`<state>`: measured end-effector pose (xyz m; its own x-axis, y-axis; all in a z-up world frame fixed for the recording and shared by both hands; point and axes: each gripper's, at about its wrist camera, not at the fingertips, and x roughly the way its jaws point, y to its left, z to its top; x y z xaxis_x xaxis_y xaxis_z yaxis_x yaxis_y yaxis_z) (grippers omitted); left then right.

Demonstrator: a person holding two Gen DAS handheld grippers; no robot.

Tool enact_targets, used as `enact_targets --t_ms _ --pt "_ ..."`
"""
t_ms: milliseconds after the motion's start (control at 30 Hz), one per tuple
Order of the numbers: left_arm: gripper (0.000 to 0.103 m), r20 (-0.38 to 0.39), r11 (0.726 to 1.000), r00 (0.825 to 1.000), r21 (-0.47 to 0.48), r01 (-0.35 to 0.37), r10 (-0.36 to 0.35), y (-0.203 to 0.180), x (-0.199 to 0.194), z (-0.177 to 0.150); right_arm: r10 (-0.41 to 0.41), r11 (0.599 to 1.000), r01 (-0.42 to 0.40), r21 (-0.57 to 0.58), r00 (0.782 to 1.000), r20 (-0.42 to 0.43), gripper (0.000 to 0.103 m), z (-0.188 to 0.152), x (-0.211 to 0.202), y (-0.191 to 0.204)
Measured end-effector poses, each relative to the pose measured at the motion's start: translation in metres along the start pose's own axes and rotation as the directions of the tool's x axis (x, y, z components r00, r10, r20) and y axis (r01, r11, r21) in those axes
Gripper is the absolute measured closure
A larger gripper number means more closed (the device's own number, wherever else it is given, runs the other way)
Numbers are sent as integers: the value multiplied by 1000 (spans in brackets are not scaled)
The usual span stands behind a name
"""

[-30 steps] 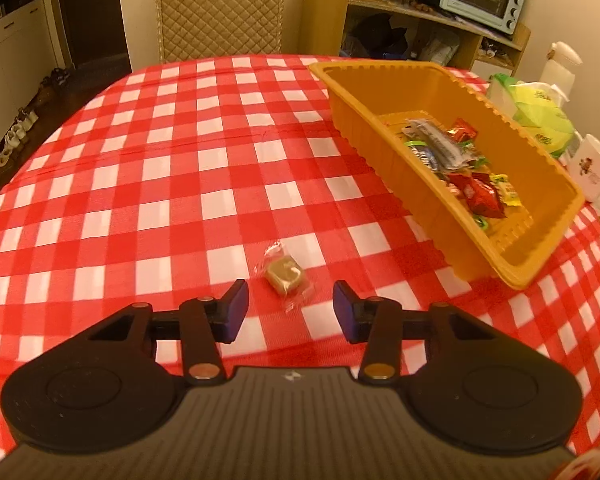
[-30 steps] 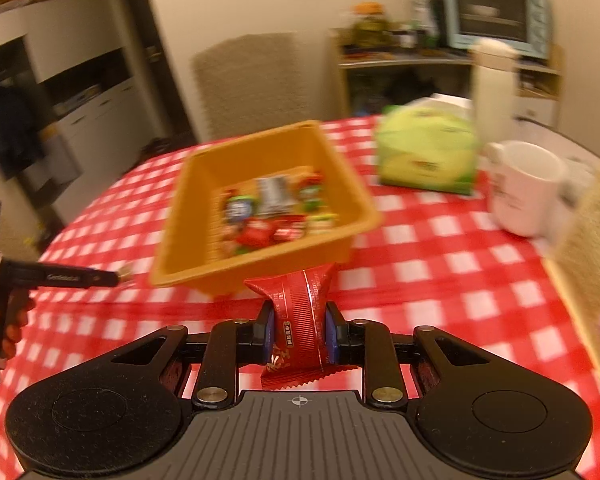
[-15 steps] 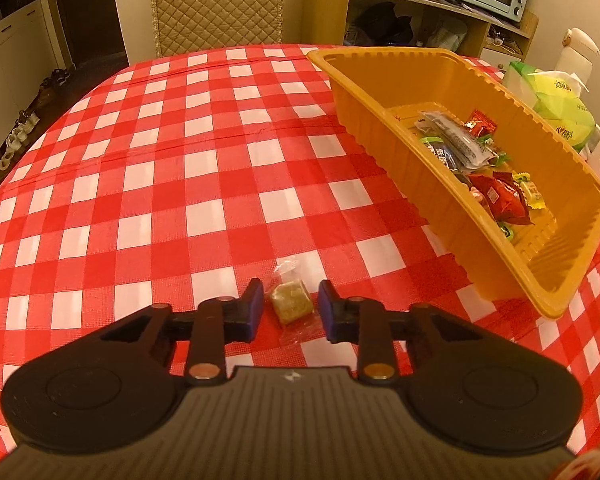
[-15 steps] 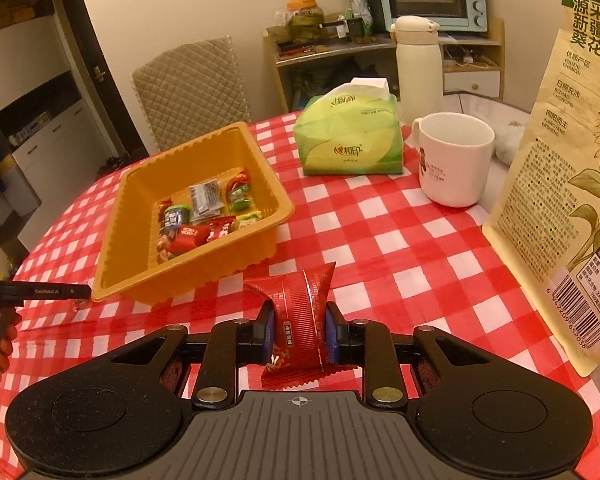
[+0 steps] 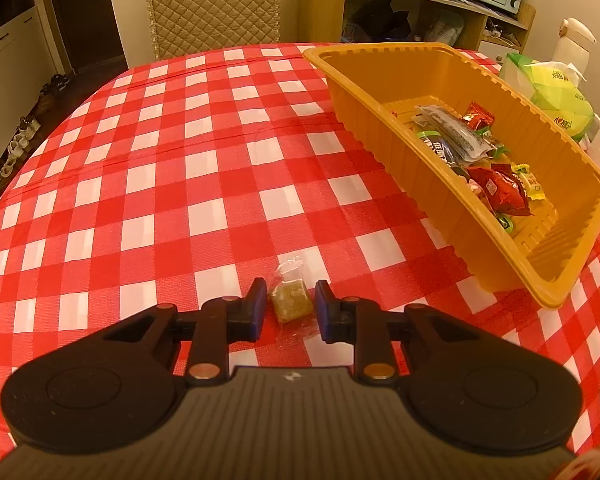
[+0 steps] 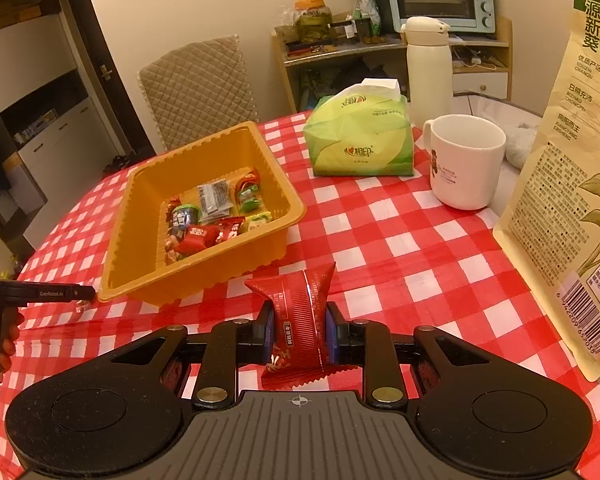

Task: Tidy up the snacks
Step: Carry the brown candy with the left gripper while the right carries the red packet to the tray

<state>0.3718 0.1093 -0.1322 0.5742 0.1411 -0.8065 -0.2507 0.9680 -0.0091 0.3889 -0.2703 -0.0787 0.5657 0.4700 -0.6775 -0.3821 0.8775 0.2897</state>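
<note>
An orange tray (image 5: 360, 128) (image 6: 120, 264) holds several wrapped snacks on the red-and-white checked table. A small tan candy in clear wrap (image 5: 290, 300) lies on the cloth between the fingers of my left gripper (image 5: 291, 304); the jaws are close on each side, with thin gaps still showing. My right gripper (image 6: 299, 326) is shut on a red snack packet (image 6: 298, 320), held above the cloth in front of the tray's near right corner. The left gripper also shows at the far left of the right wrist view (image 6: 44, 293).
A green tissue pack (image 6: 358, 136), a white mug (image 6: 464, 160), a white flask (image 6: 428, 64) and a large sunflower-seed bag (image 6: 572, 184) stand to the right of the tray. A quilted chair (image 5: 212, 4) is behind the table.
My left gripper's jaws have narrowed around the tan candy and moved forward over it. My right gripper has swung right with the red packet still held.
</note>
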Motion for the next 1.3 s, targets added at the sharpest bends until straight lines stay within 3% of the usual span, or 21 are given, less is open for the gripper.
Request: enact_targets --t_ms 167,733,1067,1300 --pt "85 3 1000 1000 -2 6 -6 1 -5 -1 6 1000 -6 -2 1000 2 77 1 1 2" --pt "85 69 997 995 35 73 -75 -9 -59 -3 48 999 -48 -5 998 28 77 8 0 7" --pt "85 116 988 983 86 131 -140 -38 -89 26 126 990 -121 -67 990 64 77 37 7 23" --pt "85 152 982 974 112 152 -168 -65 -84 61 202 973 -192 -128 977 69 77 69 35 42"
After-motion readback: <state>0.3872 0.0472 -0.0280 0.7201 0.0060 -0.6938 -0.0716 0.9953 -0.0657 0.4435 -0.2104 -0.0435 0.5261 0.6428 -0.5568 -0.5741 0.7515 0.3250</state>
